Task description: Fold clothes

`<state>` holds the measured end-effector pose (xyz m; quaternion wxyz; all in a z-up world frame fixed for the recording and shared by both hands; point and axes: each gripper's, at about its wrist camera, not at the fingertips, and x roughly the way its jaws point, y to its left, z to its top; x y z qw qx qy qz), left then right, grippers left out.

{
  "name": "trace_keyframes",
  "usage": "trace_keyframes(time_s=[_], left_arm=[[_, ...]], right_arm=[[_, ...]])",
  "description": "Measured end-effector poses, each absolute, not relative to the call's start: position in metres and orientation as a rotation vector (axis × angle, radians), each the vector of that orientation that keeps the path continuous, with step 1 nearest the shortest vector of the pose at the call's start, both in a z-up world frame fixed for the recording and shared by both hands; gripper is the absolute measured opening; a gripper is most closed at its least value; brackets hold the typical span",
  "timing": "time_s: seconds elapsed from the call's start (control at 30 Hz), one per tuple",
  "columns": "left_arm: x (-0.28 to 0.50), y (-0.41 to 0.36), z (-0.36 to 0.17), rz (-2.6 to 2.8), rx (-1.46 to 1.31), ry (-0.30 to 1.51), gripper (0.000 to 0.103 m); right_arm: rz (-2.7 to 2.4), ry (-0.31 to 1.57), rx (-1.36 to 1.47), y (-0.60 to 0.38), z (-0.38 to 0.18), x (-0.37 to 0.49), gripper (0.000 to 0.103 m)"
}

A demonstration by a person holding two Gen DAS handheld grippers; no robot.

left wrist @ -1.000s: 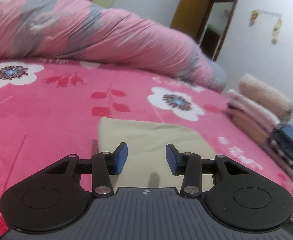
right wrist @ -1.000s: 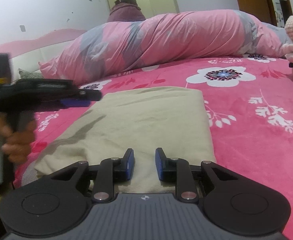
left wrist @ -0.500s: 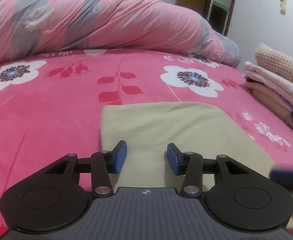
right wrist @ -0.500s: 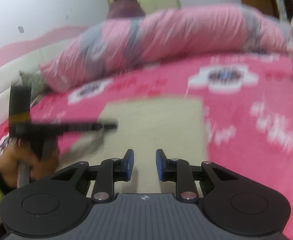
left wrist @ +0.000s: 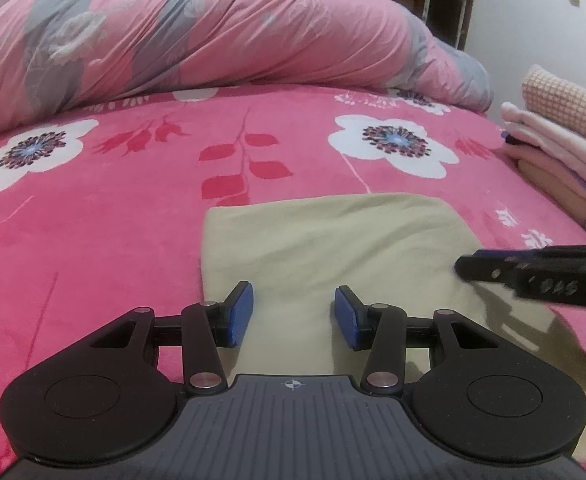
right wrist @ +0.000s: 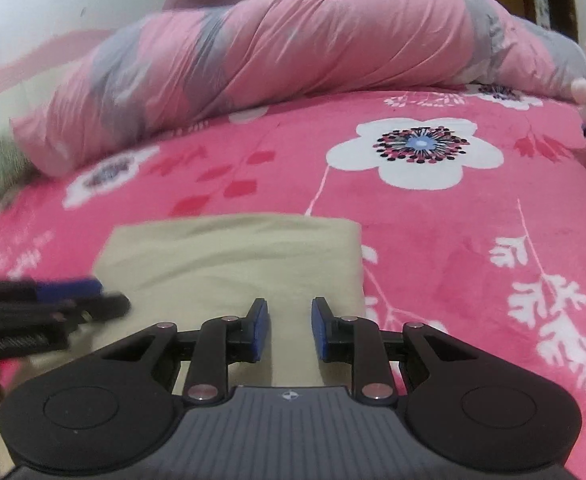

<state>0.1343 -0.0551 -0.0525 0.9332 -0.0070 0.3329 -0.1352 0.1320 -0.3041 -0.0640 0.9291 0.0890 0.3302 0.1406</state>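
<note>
Moved: right gripper (left wrist: 465, 266) now over beige cloth (left wrist: 333, 248)
Cloth: smooth folded rectangle
Bedspread (left wrist: 113, 200): plush, floral
Jaws: both apart, empty

One beige folded garment (left wrist: 333, 240) lies just ahead of two open grippers; one rolled quilt (left wrist: 213, 40) beyond; one clothes stack (left wrist: 553, 148) right.

Folded garment (left wrist: 329, 248) flat on bedspread (left wrist: 113, 208), directly under and ahead of left gripper (left wrist: 293, 312); right gripper (right wrist: 290, 328) over its right part. Rolled quilt (left wrist: 221, 36) far ahead, across the bed. Stacked clothes (left wrist: 553, 148) well right of both.
</note>
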Motion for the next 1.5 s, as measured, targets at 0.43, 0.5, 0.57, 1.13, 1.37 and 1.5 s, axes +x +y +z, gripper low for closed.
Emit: trace_keyframes(time_s=[0.43, 0.5, 0.57, 1.13, 1.37, 1.5], left_arm=[[0.135, -0.062, -0.050, -0.243, 0.013, 0.702, 0.046], [0.135, -0.064, -0.050, -0.239, 0.020, 0.703, 0.046], [0.135, -0.065, -0.050, -0.235, 0.026, 0.705, 0.046], [0.134, -0.073, -0.050, -0.210, 0.074, 0.705, 0.046], [0.134, -0.075, -0.050, -0.205, 0.089, 0.703, 0.046], [0.135, -0.076, -0.050, -0.205, 0.098, 0.704, 0.046]], right_arm=[[0.338, 0.868, 0.801, -0.388, -0.101, 0.162, 0.048], [0.357, 0.876, 0.820, -0.386, -0.106, 0.164, 0.051], [0.367, 0.882, 0.837, -0.384, -0.108, 0.170, 0.054], [0.470, 0.891, 0.804, -0.369, -0.106, 0.176, 0.073], [0.510, 0.870, 0.724, -0.362, -0.103, 0.148, 0.073], [0.544, 0.866, 0.698, -0.362, -0.100, 0.129, 0.073]])
